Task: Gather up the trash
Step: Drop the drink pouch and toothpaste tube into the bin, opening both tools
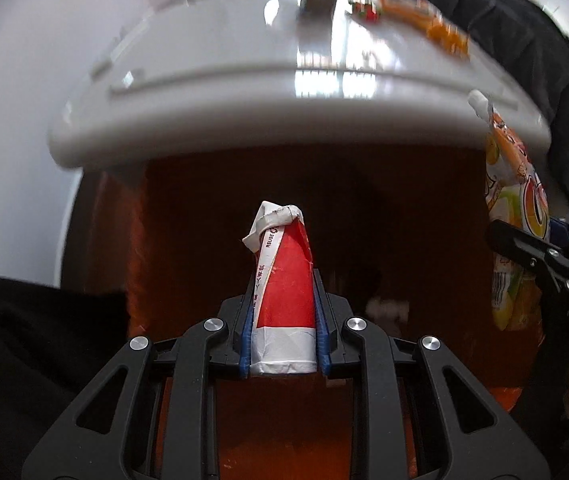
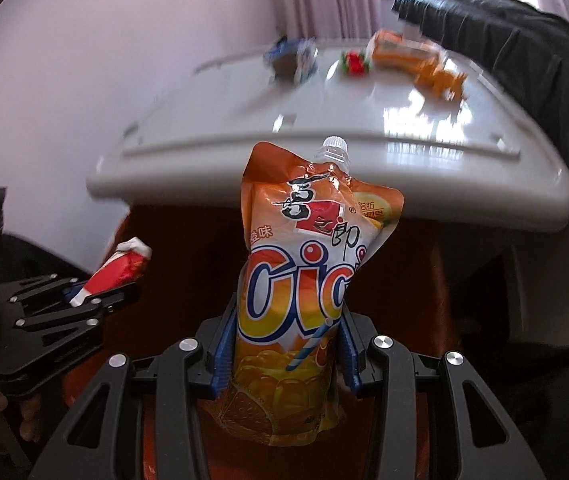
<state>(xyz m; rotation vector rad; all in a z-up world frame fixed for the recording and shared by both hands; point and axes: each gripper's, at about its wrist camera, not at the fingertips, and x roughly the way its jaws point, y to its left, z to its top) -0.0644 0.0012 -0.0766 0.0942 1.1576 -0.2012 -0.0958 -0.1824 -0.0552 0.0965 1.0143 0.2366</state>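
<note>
While a white table [image 1: 212,80] fills the upper half of both views, a dark orange bin [image 1: 404,220] opens below its near edge, its inside deep in shadow. On the tabletop, well beyond the grippers, lie an orange wrapper [image 2: 416,60], a blurred blue-and-white wrapper [image 2: 292,58] and a small red-and-green scrap [image 2: 354,63]. Black fabric [image 2: 504,48] drapes over the table's far right side.

The right gripper [image 2: 286,344] pinches an orange jelly pouch [image 2: 304,280] near its lower half, blue pads pressed into both sides; the pouch stands upright with its white cap [image 2: 334,146] topmost, held over the bin mouth in front of the table edge.

The left gripper [image 1: 283,336] is clamped on a crumpled red-and-white carton [image 1: 284,280], its folded top pointing up, also over the bin. The two grippers sit side by side, apart, each visible at the edge of the other's view.
</note>
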